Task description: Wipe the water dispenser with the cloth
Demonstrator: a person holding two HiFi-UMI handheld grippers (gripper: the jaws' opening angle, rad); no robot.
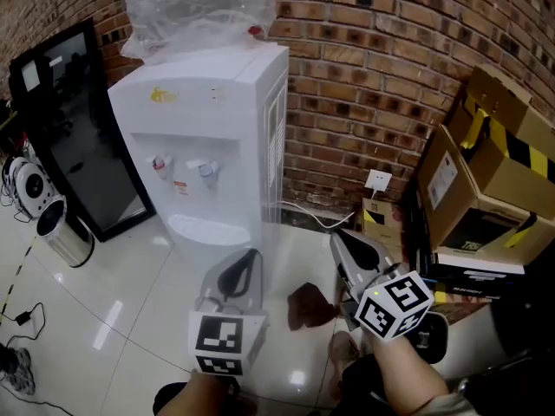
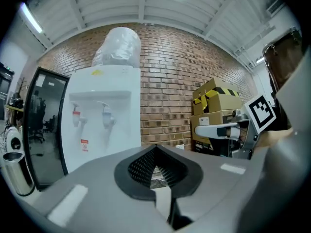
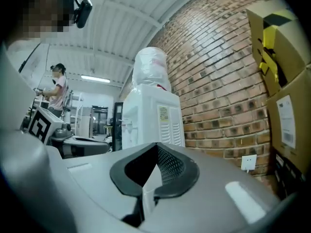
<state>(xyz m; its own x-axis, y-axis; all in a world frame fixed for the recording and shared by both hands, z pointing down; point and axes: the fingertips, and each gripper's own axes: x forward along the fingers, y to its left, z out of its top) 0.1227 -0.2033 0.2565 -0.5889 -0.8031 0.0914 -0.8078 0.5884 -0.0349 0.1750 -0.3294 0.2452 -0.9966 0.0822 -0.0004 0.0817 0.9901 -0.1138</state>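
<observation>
The white water dispenser (image 1: 217, 128) stands against the brick wall, with a plastic-wrapped bottle (image 1: 195, 7) on top. It also shows in the left gripper view (image 2: 99, 115) and the right gripper view (image 3: 150, 120). A dark brown cloth (image 1: 308, 306) lies on the floor tiles between my grippers. My left gripper (image 1: 238, 271) points at the dispenser's base, jaws shut and empty (image 2: 156, 149). My right gripper (image 1: 347, 243) is level, to the right of the dispenser, with the cloth below and to its left. Its jaws are shut with no cloth showing between them (image 3: 156, 147).
A black glass-fronted panel (image 1: 78, 128) and a metal bin (image 1: 61, 228) stand left of the dispenser. Stacked cardboard boxes (image 1: 486, 172) fill the right side. A wall socket (image 1: 377, 180) with a white cable sits low on the brick wall. A person (image 3: 56, 89) stands far off.
</observation>
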